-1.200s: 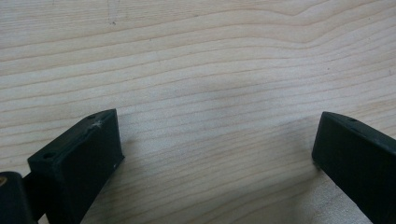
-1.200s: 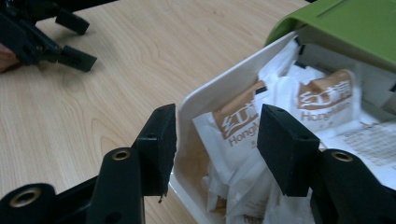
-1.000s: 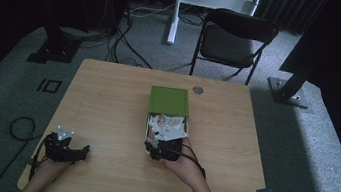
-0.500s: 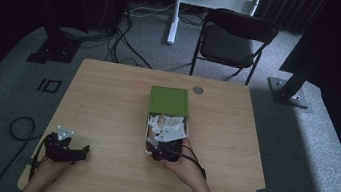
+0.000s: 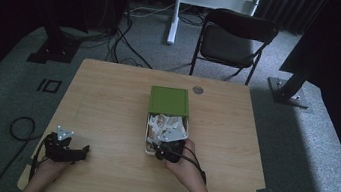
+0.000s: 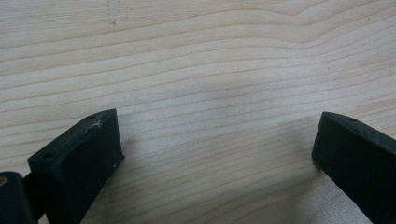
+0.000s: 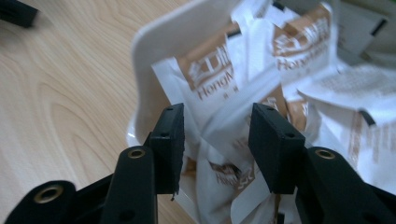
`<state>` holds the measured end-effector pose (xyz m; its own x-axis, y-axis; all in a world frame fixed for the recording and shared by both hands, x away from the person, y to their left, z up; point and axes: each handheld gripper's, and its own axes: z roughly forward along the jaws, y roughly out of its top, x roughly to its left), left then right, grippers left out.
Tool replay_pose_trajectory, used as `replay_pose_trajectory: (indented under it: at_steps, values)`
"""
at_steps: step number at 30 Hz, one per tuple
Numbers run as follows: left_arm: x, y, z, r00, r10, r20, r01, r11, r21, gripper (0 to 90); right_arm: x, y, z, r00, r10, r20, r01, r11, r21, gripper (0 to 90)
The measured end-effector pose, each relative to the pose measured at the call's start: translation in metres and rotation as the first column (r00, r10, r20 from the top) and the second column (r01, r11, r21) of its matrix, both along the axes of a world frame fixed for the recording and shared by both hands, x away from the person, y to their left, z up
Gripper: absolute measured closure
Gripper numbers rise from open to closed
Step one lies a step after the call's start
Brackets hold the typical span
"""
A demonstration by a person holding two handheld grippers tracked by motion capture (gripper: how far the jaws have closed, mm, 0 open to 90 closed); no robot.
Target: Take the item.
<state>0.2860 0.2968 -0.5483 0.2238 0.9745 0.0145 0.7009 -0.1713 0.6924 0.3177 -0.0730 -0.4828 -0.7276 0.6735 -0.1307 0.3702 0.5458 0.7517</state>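
Pale wooden table (image 5: pixel 106 107) carries a white tray (image 5: pixel 148 134) of white-and-brown packets (image 5: pixel 167 126), half slid out of its green sleeve (image 5: pixel 169 101) near the middle. Right gripper (image 7: pixel 215 126) reaches into the tray's near end, its 2 jaws just closing around 1 packet (image 7: pixel 219 116), though a firm pinch cannot be told. Left gripper (image 5: pixel 81 151) rests near the table's front left corner, jaws wide over bare wood.

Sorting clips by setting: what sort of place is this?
Probably an indoor recording studio or lab: a wooden table on grey carpet, cables trailing across the floor, a folding chair and dark curtains behind.
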Motion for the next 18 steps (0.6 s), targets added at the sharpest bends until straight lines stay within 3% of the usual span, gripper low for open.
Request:
replay_pose_trajectory:
  at_steps: [6,13,18]
  values:
    - [0.0,0.0,0.0,1.0,0.0,0.001,0.0,1.0,-0.001,2.3,0.001,-0.003,-0.003,0.9966,-0.075,-0.034,0.076,0.997,0.032,64.1]
    - [0.0,0.0,0.0,1.0,0.0,0.001,0.0,1.0,-0.001,2.3,0.0,-0.007,-0.003,0.9851,-0.155,-0.075,0.162,0.981,0.103,76.1]
    - [0.0,0.0,0.0,1.0,0.0,0.001,0.0,1.0,-0.001,2.3,-0.004,-0.011,-0.001,0.9777,-0.202,-0.057,0.207,0.972,0.112,80.6]
